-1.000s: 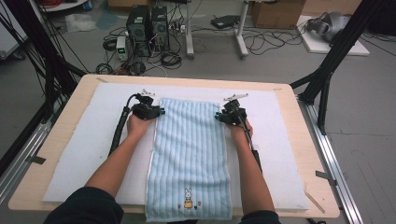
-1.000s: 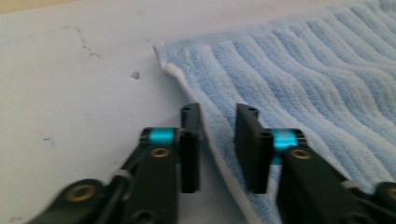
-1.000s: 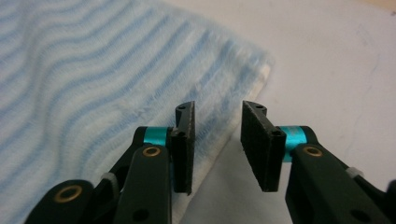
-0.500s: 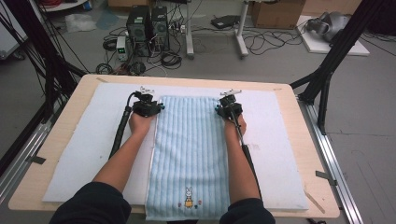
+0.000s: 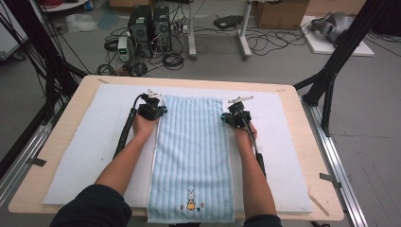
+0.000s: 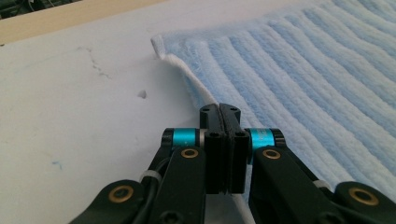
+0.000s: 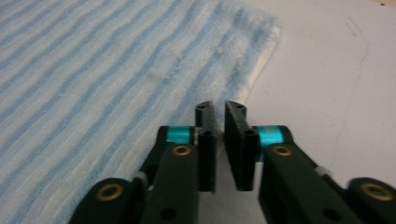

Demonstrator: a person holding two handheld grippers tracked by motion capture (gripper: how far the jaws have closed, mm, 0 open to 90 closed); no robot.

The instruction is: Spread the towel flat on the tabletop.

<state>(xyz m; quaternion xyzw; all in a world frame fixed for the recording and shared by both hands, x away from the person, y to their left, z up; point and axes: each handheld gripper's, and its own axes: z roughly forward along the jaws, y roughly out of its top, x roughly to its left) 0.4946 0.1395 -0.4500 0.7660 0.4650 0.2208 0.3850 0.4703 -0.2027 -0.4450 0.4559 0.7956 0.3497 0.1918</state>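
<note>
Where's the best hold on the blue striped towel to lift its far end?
Grip the towel at its two far corners, coming in low from each long side. It lies flat on the white mat, so only the white hemmed edge offers a lip to pinch.

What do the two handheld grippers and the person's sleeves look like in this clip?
Both the left gripper and the right gripper are black, with flat black jaws, teal rings at the jaw joints and brass-coloured pivot pins. A black cable trails from the left one. Each carries a small grey plate on top. The sleeves are dark and pushed up.
</note>
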